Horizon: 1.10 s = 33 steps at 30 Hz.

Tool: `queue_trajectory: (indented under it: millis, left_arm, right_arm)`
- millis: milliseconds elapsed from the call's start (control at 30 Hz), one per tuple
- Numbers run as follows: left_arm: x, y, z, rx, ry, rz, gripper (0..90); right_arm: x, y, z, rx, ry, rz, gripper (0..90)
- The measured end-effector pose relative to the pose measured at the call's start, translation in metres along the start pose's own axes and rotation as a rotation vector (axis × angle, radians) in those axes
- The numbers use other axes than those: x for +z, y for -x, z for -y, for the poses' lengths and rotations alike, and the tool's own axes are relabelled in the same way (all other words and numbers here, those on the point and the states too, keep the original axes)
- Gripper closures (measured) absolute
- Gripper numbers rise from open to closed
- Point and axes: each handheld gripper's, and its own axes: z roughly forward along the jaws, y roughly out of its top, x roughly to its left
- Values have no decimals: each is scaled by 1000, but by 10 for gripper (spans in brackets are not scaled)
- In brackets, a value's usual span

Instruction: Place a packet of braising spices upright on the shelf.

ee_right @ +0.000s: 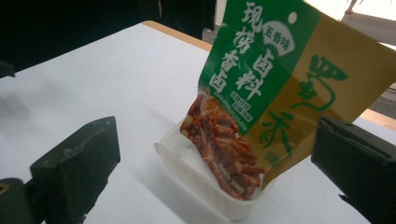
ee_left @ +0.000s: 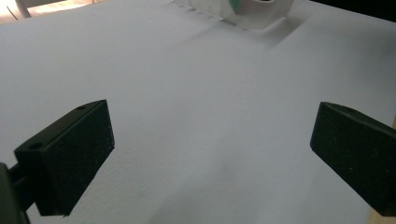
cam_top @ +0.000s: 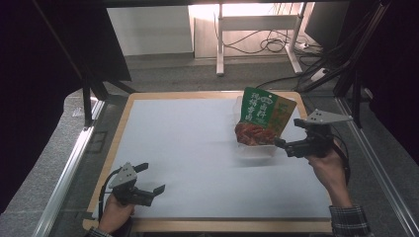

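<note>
Jaws on both grippers spread wide, nothing between them. Left gripper [cam_top: 150, 178] sits low at the near left of the table, held by the person's left hand [cam_top: 116, 211], jaws aimed right and slightly away over bare white mat [cam_top: 178, 148]. In the left gripper view the two black jaws stand far apart above the mat; the clear tub [ee_left: 252, 11] shows at the top edge, well apart from them.

Right gripper [cam_top: 284, 133] is at the right side of the mat, held by the right hand [cam_top: 328, 165], jaws pointing left toward the snack pouch [cam_top: 264, 116]. Whether a jaw tip touches the tub can't be told from the high view. In the right gripper view the pouch [ee_right: 271, 88] sits between the open jaws but farther off — not pinched; the right jaw overlaps its lower gold corner in the picture, contact unclear.

Pouch: green and gold, printed characters, photo of reddish-brown food at the lower end. It stands in a clear plastic tub [cam_top: 254, 150] at the far right part of the mat, bottom end down in the tub [ee_right: 210, 186], long axis nearly upright, top leaning away and to the right — toward the table's far right corner. Printed face turned toward the person.

Wooden table edge [cam_top: 118, 143] frames the mat. Plaid sleeve [cam_top: 348, 222] at the right wrist.
</note>
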Motion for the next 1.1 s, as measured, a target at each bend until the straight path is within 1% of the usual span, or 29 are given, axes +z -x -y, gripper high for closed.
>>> queue_trajectory:
  millis: [100, 267, 400, 467, 533, 700, 833, 933, 1100]
  left_arm:
    - [0, 0, 0, 9, -2, -3, 0]
    - [1, 1, 0, 10, -7, 0, 0]
    - [2, 2, 0, 16, -15, 0, 0]
    - [2, 2, 0, 15, -14, 0, 0]
    - [2, 2, 0, 17, -18, 1, 0]
    - [3, 2, 0, 20, -22, 5, 0]
    - [3, 3, 0, 20, -21, 7, 0]
    - [3, 3, 0, 22, -23, 8, 0]
    - [3, 3, 1, 25, -26, 11, 0]
  right_arm:
    - [-1, -4, 6, 5, 10, -12, 1]
    - [0, -10, 16, 5, -9, -30, 0]
    - [-1, -16, 23, -1, -8, -40, 0]
    - [0, -19, 28, 3, -6, -45, 0]
    - [1, -22, 33, 6, -5, -52, 0]
    - [7, -30, 47, -13, 1, -57, 0]
    - [12, -36, 59, -20, -4, -71, 0]
    - [15, -40, 64, -22, 2, -81, 0]
    - [19, -45, 73, -22, -3, -93, 0]
